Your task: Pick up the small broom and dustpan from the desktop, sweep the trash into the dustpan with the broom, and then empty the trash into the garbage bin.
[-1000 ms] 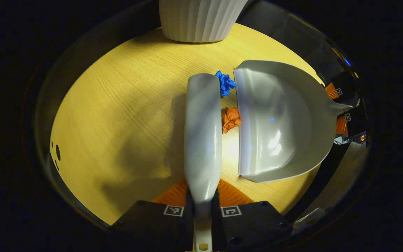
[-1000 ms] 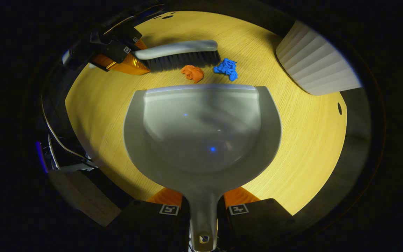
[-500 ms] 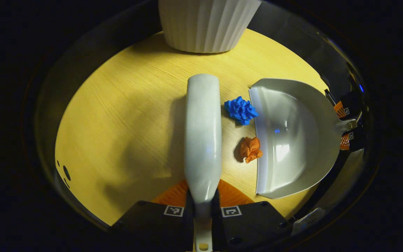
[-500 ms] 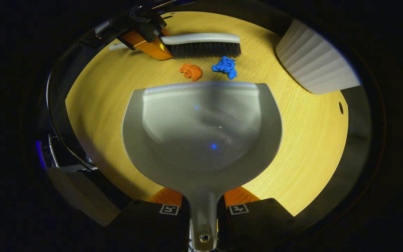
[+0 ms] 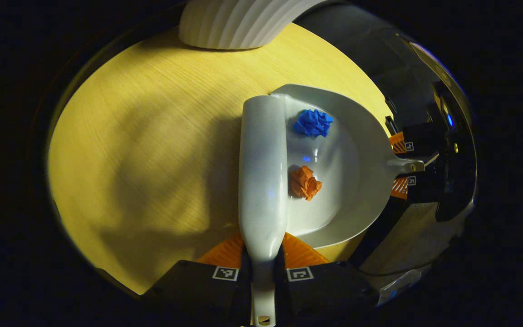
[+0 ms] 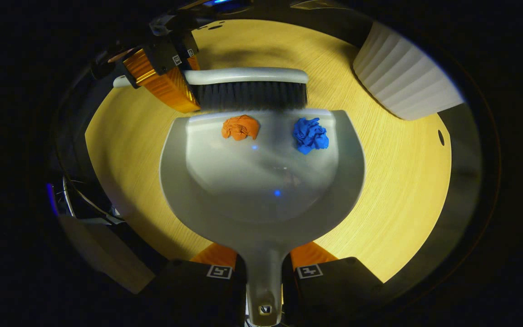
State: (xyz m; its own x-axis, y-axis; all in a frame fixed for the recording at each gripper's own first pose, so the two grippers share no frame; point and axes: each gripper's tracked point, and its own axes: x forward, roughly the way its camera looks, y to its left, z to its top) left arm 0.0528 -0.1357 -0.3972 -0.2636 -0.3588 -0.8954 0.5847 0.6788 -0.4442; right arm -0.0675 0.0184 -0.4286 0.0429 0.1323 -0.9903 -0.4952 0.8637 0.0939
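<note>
My broom (image 5: 263,172) has just swept both paper wads (image 6: 240,127) off the bench (image 6: 402,181) into the dustpan (image 6: 261,190), both sets of fingers clenched on their handles, so emptying into the bin (image 6: 404,81) comes next.

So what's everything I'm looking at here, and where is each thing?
Dustpan: one, grey, on the table, handle held by the right gripper.
Broom: one, pale handle and dark bristles, at the dustpan's front lip.
Orange paper wad: one, inside the dustpan.
Blue paper wad: one, inside the dustpan.
Garbage bin: one, white, ribbed, standing on the table.
Table: one, yellow wood.
Left gripper: jaws closed on the broom handle.
Right gripper: jaws closed on the dustpan handle.
</note>
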